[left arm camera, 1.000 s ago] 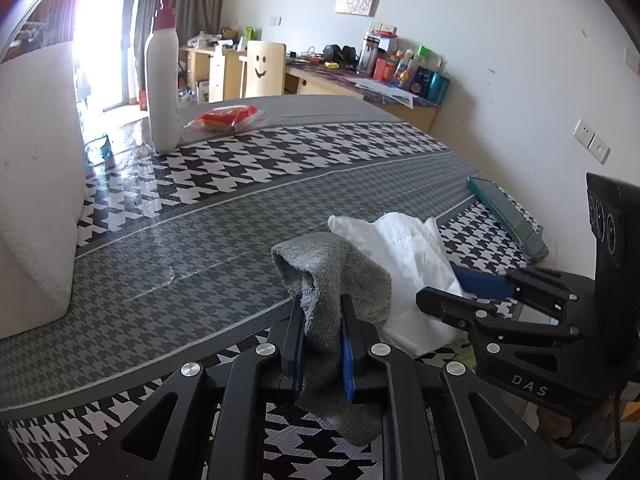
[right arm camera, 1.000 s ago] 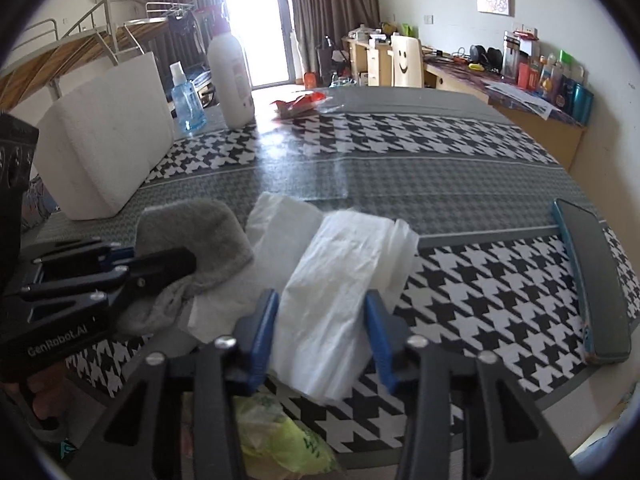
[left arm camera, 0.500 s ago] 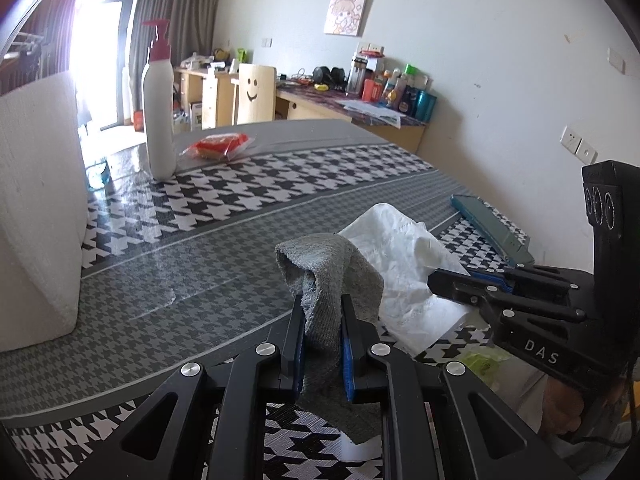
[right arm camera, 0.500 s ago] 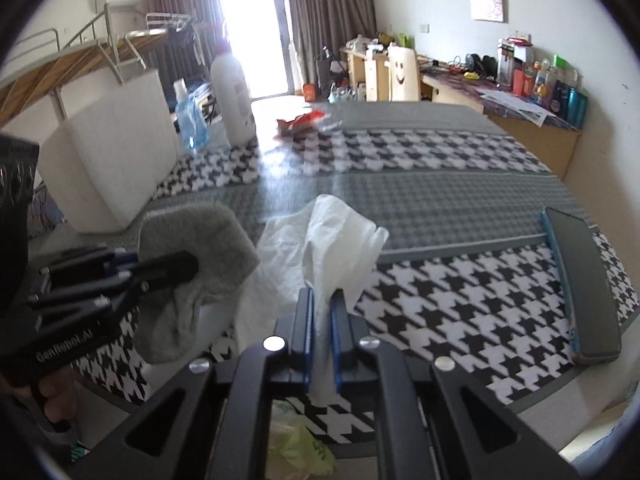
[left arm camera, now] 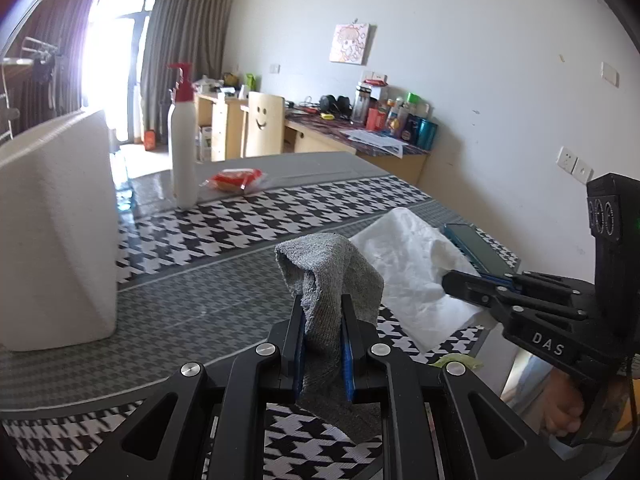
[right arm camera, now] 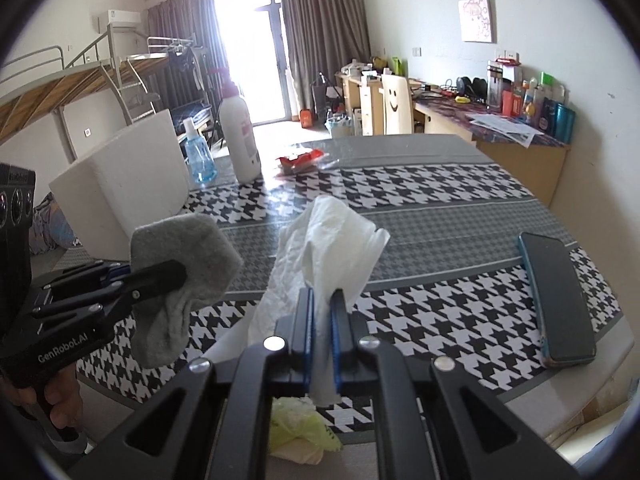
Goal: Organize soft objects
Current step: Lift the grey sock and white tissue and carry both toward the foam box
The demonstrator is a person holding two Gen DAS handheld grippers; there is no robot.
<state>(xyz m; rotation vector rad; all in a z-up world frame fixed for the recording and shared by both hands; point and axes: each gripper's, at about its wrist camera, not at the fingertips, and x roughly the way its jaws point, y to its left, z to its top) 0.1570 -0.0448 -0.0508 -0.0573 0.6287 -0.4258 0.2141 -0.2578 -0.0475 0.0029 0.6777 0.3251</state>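
A: How are the tongs set?

B: The left gripper (left arm camera: 323, 344) is pressed together on the sock (left arm camera: 332, 280). The grey sock is pinched at its middle, with one end flopped over the tips and the other hanging below the jaws. The right gripper (right arm camera: 322, 332) is clamped on the tissue (right arm camera: 332, 236), which is bunched upward above the tips, while a strip hangs below them.

A: Where are both things held?

B: Both are held up over the near edge of the table (right arm camera: 440, 200). In the right view the sock (right arm camera: 180, 276) is seen raised at the table's near left corner, beside the tissue and not touching it. Whether the tissue's lower folds rest on the cloth cannot be told.

A: What stands around the edges?

B: A phone (right arm camera: 556, 300) is laid along the right edge, its near end close to the corner. A white block (right arm camera: 124, 192) is set at the left edge. Behind it a blue bottle (right arm camera: 198, 156) and a pump bottle (right arm camera: 240, 136) are stood near the far left side, with a red packet (right arm camera: 300, 158) just right of them.

A: And open room?

B: The grey band across the middle, between block and phone, is seen bare ahead of both grippers. Below the near edge, a yellow-green bag (right arm camera: 300, 428) is seen under the right gripper.
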